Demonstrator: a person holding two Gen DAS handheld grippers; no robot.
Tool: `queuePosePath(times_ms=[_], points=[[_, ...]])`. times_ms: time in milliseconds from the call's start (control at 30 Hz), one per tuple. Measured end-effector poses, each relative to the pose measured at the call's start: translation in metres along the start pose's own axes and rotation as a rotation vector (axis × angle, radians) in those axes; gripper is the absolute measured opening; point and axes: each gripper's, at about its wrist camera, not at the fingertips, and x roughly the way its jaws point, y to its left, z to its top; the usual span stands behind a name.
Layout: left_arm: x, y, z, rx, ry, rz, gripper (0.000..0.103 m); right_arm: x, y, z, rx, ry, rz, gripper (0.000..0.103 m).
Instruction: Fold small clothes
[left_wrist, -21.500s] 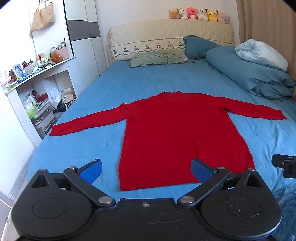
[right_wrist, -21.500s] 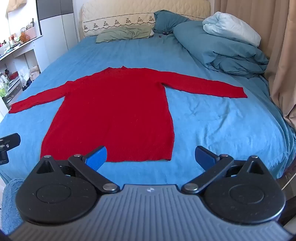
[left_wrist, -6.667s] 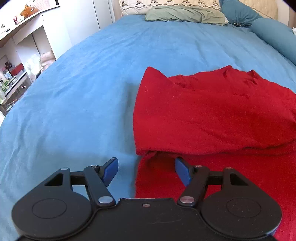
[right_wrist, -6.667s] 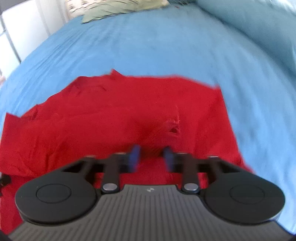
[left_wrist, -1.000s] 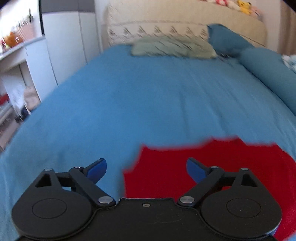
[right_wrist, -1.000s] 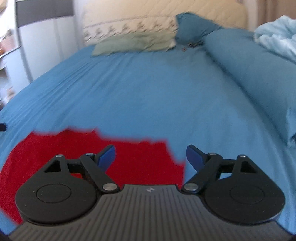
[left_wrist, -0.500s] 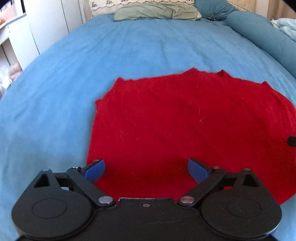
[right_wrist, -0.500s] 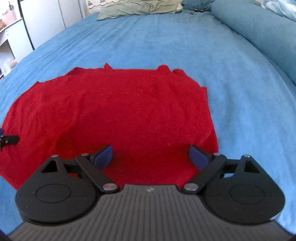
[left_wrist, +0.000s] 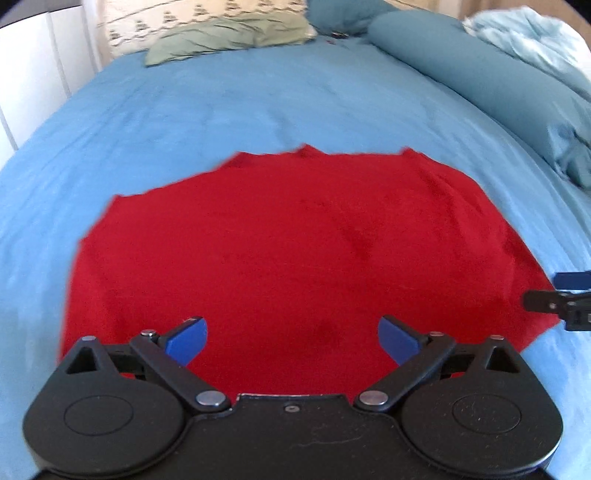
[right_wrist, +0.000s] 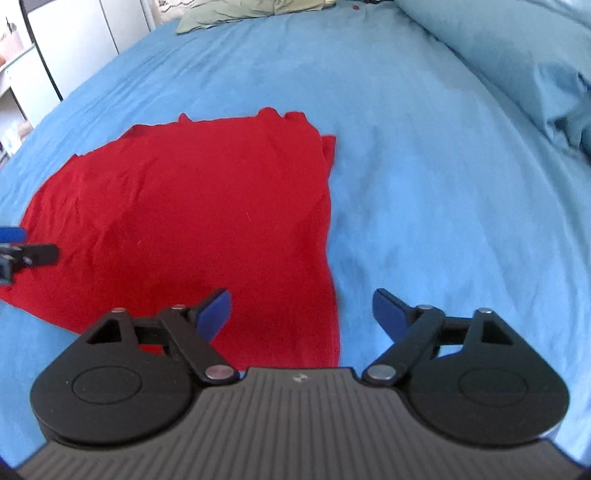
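The red sweater (left_wrist: 288, 254) lies folded into a broad flat packet on the blue bedsheet (left_wrist: 221, 110). It also shows in the right wrist view (right_wrist: 192, 210). My left gripper (left_wrist: 291, 338) is open and empty, just above the packet's near edge. My right gripper (right_wrist: 301, 308) is open and empty over the packet's near right corner, with its right finger over bare sheet. The right gripper's tip shows at the right edge of the left wrist view (left_wrist: 565, 295). The left gripper's tip shows at the left edge of the right wrist view (right_wrist: 22, 251).
A rolled blue duvet (left_wrist: 480, 85) lies along the bed's right side. A green pillow (left_wrist: 229, 37) and a dark blue pillow (left_wrist: 343, 14) lie at the headboard. White cabinets (right_wrist: 70, 40) stand to the left of the bed.
Both grippers stay open and empty. The right gripper has shifted to the right, so the packet's right edge now runs between its fingers. The left view has tilted up slightly.
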Motion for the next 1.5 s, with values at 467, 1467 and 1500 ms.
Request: queuePosePath(times_ms=[467,1467,1500], points=[[0.039,-0.012,0.003,0.063,0.021,0.046,0.103,0.031,0.01,-0.003,-0.041,0.012,0.063,0.039],[-0.053,0.19,-0.109,-0.124,0.112,0.103,0.103,0.07,0.38,0.049,-0.591,0.203,0.504,0.058],[-0.056,0.191,-0.11,-0.123,0.108,0.096,0.103,0.06,0.373,0.049,-0.587,0.171,0.517,0.069]])
